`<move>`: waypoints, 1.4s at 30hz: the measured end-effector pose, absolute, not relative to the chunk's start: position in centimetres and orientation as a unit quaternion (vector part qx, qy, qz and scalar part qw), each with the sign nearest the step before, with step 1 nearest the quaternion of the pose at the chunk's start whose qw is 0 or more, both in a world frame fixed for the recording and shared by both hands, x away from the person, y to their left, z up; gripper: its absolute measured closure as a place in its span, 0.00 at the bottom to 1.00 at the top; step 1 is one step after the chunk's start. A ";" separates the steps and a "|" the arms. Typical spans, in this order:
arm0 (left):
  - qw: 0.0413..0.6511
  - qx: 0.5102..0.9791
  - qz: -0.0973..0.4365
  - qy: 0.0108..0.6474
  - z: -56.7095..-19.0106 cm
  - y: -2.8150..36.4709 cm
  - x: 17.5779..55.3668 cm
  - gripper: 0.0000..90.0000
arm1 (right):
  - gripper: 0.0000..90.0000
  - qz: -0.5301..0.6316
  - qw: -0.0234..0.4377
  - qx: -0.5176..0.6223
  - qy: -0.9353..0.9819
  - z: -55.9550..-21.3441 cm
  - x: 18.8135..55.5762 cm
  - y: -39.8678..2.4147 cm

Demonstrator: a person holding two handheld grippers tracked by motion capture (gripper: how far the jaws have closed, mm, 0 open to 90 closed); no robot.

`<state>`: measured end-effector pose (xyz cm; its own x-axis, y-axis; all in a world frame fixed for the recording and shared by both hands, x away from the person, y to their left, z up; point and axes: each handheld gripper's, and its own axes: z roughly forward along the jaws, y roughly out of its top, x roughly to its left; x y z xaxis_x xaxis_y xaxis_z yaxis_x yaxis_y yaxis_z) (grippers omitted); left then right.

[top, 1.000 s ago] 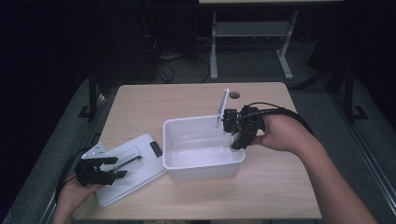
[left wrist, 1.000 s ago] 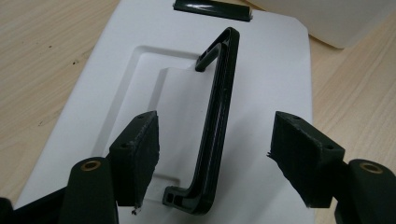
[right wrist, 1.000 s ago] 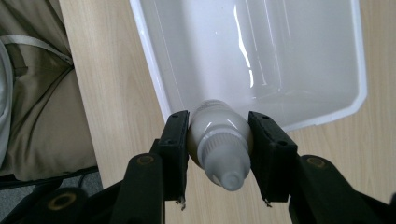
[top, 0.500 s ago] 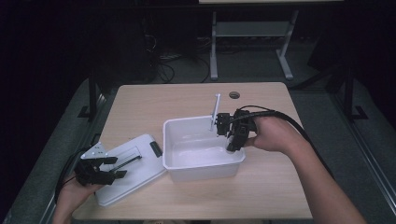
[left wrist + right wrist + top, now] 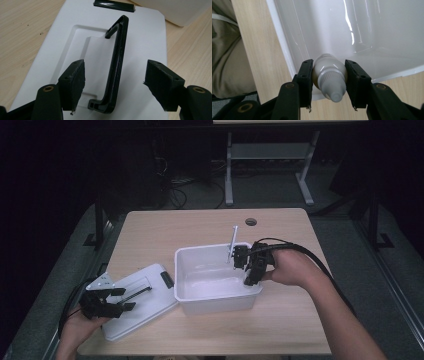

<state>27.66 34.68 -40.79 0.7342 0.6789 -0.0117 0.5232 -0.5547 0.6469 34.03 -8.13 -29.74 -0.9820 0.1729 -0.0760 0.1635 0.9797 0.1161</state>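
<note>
Since one second ago, the right tongs [image 5: 248, 270] have shifted left and lower over the white tub's [image 5: 200, 292] right rim. The small white dropper bottle [image 5: 329, 75], with a grey ribbed cap and nozzle, sits clamped between the right tongs' jaws above the tub's rim, nozzle toward the camera. The left tongs [image 5: 115, 82] hold wide open, straddling the black handle [image 5: 116, 67] of the white lid [image 5: 137, 302], which lies flat on the tabletop [image 5: 190, 227] left of the tub.
</note>
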 end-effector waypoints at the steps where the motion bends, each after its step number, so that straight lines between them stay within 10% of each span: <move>1: 0.322 0.874 0.120 0.344 -40.8 34.7 27.7 0.35 | 0.66 0.055 0.043 0.084 0.994 -29.9 34.1 -8.0; 42: 0.321 0.875 0.116 0.343 -40.8 34.6 27.6 0.35 | 0.66 0.068 0.020 0.102 0.992 -34.7 35.5 -7.8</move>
